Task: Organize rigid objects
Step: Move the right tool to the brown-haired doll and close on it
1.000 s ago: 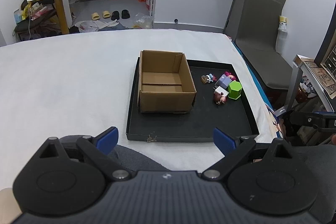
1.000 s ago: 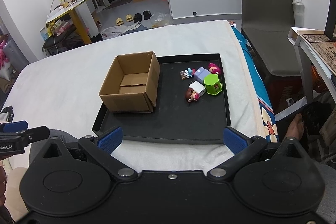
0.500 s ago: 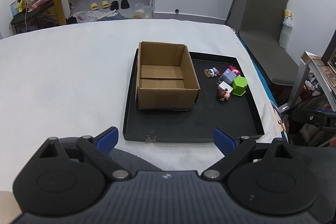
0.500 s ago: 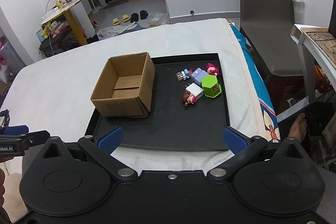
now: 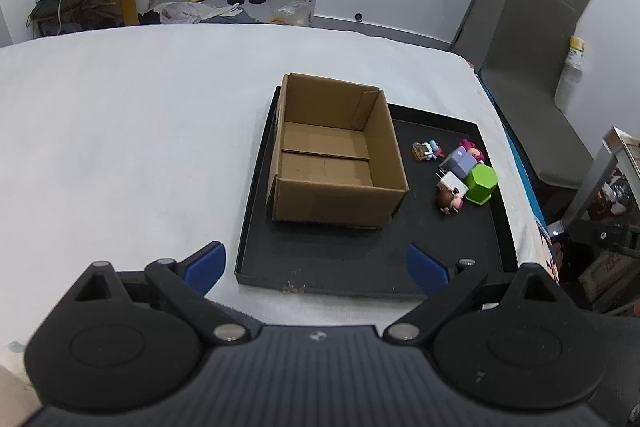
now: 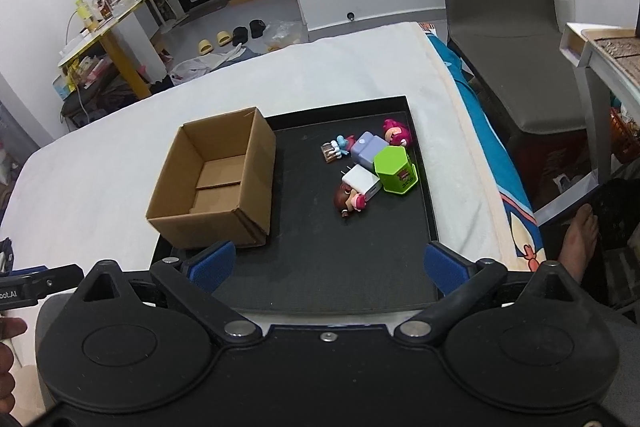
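Nothing has yet been sorted, as far as can be judged: the cardboard box [image 6: 216,179] is seen empty in both views, its flaps open and its bare floor visible. The small rigid objects are gathered in one cluster on the right part of the black tray [image 6: 328,267], well apart from the box: a green hexagonal container [image 6: 395,169], a white charger [image 6: 361,181] touching it, a lavender block [image 6: 367,148], a brown-haired figurine [image 6: 347,199], a pink figurine [image 6: 397,133] and a small blue-and-brown toy [image 6: 334,148]. The tray itself is laid on a white-covered bed [image 5: 120,131].

The right tongs [image 6: 326,267] are held above the near edge of the tray; their jaws are closing slightly, with nothing between them. The left tongs [image 5: 316,265] are spread wide and empty near the tray's near edge. Every object is therefore judged still to be moved, presumably into the box.
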Demonstrator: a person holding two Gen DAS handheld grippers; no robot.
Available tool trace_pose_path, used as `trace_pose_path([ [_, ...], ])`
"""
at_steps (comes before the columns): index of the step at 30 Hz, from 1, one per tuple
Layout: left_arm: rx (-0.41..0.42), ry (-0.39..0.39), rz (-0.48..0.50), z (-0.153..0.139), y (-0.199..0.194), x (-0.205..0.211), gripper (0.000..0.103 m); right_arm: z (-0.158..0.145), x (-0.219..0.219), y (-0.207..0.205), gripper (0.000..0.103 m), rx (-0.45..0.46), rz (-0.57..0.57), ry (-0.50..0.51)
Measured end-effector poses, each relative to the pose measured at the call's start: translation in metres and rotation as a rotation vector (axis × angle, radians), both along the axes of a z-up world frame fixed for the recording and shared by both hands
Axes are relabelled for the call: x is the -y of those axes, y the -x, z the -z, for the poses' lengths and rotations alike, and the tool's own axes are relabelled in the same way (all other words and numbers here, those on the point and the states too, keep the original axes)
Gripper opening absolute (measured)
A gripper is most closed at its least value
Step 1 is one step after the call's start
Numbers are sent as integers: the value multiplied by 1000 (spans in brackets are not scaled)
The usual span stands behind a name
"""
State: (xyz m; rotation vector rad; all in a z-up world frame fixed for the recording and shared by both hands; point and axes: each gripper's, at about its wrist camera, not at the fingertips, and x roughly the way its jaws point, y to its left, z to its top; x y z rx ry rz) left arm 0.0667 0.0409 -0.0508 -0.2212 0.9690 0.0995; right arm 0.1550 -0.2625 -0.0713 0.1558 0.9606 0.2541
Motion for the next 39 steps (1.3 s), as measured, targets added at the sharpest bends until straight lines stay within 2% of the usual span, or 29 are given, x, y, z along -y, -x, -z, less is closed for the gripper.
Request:
trace_pose_path([
  [10,-14,27,-62,21,-25,-12,94,27,-4,-33,90,-50,11,-1],
  [15,-9,37,-102,28,-36,-22,93,37,-6,-47,89,-69,22,-10],
  [29,-28,66,-191,56,-71,-43,52,73,-6,-85,76,-117,93,-56],
  [32,-36,70,-201,62,-77,-47,46,85,-4,-95,72,-144,116,-71],
  [39,-66,83,-221,80,-97,-52,38,113,-7,-113,71,-185,140,-100],
])
